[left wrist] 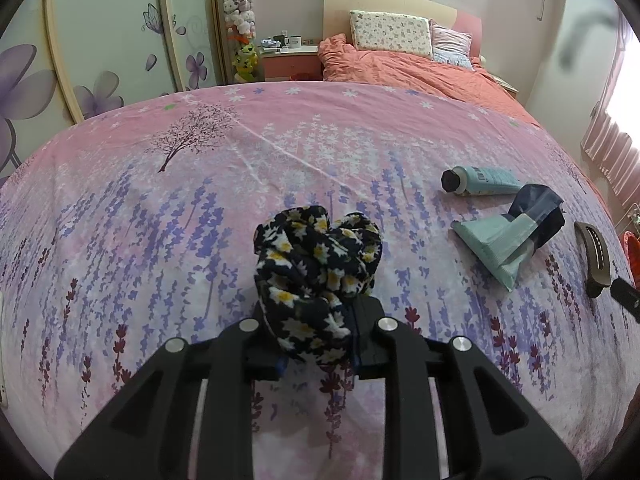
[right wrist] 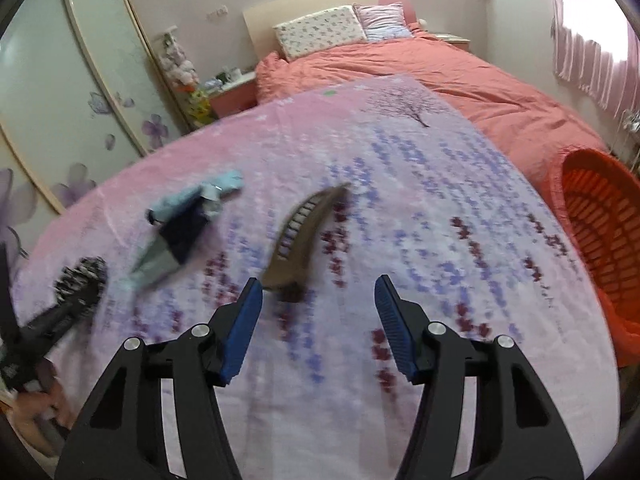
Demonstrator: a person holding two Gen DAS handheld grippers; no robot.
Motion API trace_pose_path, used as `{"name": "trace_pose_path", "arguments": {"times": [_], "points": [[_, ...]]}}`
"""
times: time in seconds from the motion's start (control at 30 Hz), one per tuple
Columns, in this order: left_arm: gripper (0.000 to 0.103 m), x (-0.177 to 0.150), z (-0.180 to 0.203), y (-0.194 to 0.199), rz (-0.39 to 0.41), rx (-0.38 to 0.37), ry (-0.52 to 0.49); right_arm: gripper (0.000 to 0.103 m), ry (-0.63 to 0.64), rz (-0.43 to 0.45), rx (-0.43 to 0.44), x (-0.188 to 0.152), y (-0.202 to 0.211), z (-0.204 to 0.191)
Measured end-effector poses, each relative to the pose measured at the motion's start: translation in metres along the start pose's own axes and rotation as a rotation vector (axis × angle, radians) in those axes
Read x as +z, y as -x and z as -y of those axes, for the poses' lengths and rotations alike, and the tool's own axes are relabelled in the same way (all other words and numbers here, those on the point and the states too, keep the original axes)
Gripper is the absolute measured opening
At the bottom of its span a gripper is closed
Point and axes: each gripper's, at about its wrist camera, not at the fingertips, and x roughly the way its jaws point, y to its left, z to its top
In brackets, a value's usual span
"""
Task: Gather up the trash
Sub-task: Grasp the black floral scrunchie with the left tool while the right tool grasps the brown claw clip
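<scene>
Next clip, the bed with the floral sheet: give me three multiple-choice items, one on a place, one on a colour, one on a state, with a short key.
1. Where is the orange basket?
A. beside the bed, at its right edge
B. on the pillows
C. on the nightstand

2. What colour is the cap of the tube?
A. white
B. black
C. red

3. What is the left gripper doing?
A. standing open and empty
B. clamping the daisy-print cloth
C. holding the brown comb

Key: 1 A, it shows past the sheet's right edge; 2 B, the cap end is dark; 3 B, cloth bunches between its fingers.
</scene>
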Motion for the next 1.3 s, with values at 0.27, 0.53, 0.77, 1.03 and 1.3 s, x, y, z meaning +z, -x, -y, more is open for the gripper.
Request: {"name": "trace_pose_path", "arguments": {"times": [0.27, 0.53, 0.77, 1.03, 1.3], "points": [[0.024, 0.000, 0.000, -0.001, -0.001, 0.010, -0.009, 0.056, 0.008, 0.012, -0.113, 0.015, -0.032, -0.020], [0.025, 0.001, 0.000, -0.001, -0.001, 0.010, -0.009, 0.031, 0.050, -0.014, -0.104, 0.017, -0.039, -0.007], [0.025, 0.001, 0.000, -0.001, -0.001, 0.010, -0.009, 0.031, 0.275, -0.063, 0.034, -0.005, -0.015, -0.001], [0.026, 0.001, 0.002, -0.002, -0.002, 0.013, -0.009, 0.031, 0.283, -0.060, -0.011, -0.009, -0.014, -0.005], [0.038, 0.005, 0.006, -0.006, -0.002, 0.003, -0.030, 0.031, 0.295, -0.058, -0.036, -0.012, -0.016, -0.008]]}}
